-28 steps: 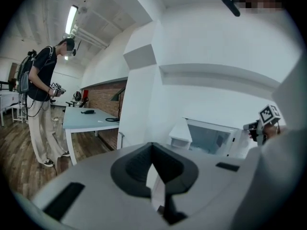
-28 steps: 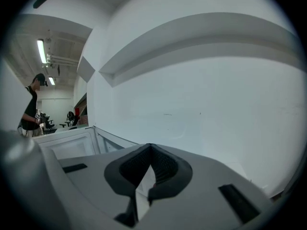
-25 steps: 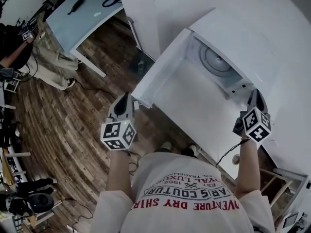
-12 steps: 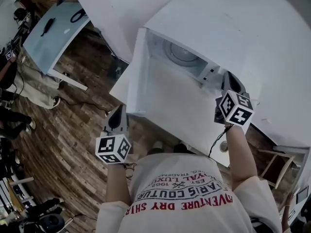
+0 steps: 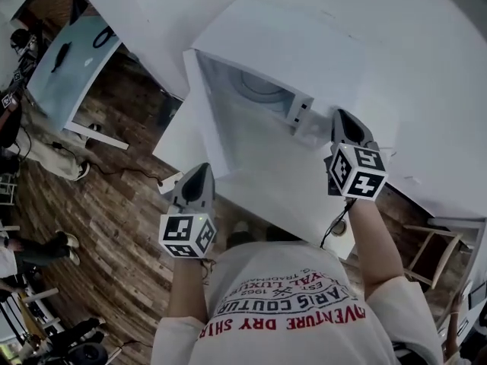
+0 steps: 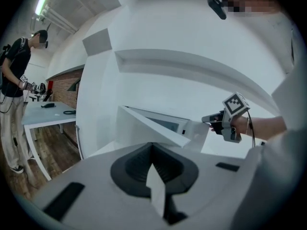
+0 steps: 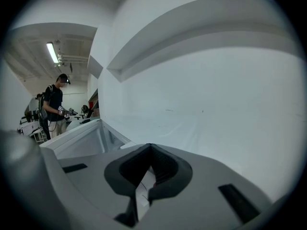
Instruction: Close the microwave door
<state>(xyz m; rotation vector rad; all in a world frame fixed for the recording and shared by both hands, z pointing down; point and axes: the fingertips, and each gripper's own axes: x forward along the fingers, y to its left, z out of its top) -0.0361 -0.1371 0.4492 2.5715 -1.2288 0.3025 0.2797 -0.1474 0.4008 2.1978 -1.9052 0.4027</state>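
Observation:
A white microwave (image 5: 281,40) stands on a white table (image 5: 430,128). Its door (image 5: 209,120) is hinged at the left and stands partly open toward me, with the turntable (image 5: 255,86) showing inside. My left gripper (image 5: 199,172) is shut and empty, its tip just outside the door's free edge; I cannot tell whether it touches. My right gripper (image 5: 340,116) is shut and empty beside the microwave's right front corner. The left gripper view shows the angled door (image 6: 148,126) and the right gripper (image 6: 207,121) beyond it. The right gripper view shows the open cavity (image 7: 81,140).
A light-blue table (image 5: 72,59) with dark items stands at the far left on the wooden floor (image 5: 99,204). A person (image 6: 17,80) stands by it. A wooden frame (image 5: 426,249) sits under the white table at right. A cable (image 5: 335,230) hangs below my right hand.
The door has swung from about square to the microwave's front to a narrower angle. My left gripper has stayed by the door's free edge, and the right gripper sits closer to the microwave's front corner.

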